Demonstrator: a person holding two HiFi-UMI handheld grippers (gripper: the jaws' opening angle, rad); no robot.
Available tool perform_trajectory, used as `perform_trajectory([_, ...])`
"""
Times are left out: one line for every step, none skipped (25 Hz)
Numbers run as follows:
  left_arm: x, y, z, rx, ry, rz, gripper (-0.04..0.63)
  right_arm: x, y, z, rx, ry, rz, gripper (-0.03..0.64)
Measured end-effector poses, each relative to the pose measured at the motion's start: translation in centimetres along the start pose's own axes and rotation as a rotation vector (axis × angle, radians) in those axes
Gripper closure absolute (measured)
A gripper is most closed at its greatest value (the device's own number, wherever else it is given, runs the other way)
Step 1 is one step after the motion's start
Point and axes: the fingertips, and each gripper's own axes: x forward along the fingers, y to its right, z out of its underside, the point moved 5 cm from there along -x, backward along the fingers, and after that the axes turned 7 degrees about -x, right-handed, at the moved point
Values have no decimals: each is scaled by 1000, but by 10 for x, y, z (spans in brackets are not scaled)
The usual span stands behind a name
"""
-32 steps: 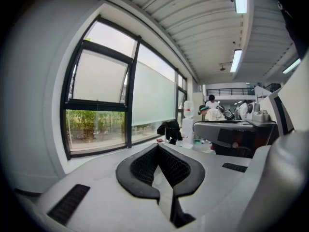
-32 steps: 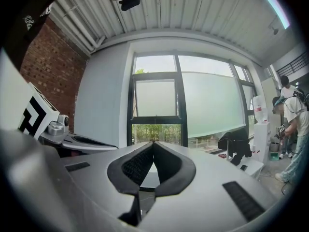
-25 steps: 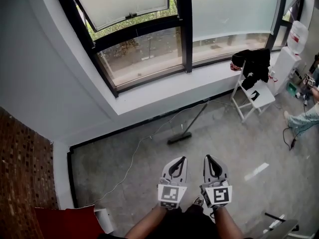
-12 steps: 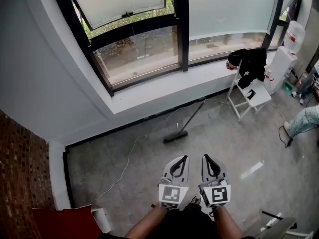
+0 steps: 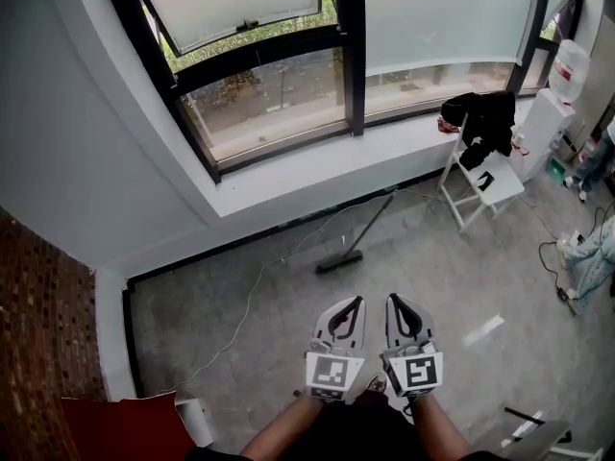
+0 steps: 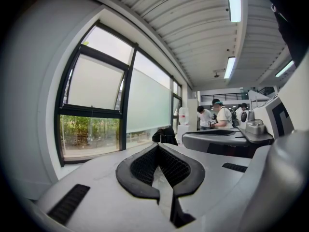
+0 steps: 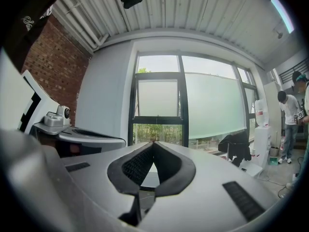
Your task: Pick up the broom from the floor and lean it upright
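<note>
Head view: your left tool and right tool, both clenched empty, face the broom at 12 o'clock; the nearby cable could snag your lift.

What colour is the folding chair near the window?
The chair is white; the head view shows it best.

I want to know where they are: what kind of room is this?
Probably an office or lab room: big windows, a water cooler, and a white folding chair.
</note>
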Motion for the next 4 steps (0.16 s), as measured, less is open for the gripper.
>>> perform_trajectory([0,0,1,2,-1,2,592,0,0,0,3,-2,1,611])
perform_trajectory([0,1,1,3,-2,4,592,0,0,1,7,-5,2,611])
perform_trajectory([0,1,2,4,-2,6,592,0,0,1,14,-10,3,611])
perform_trajectory([0,2,2,5,-3,8,592,-1,0,2,21,-16,5,611])
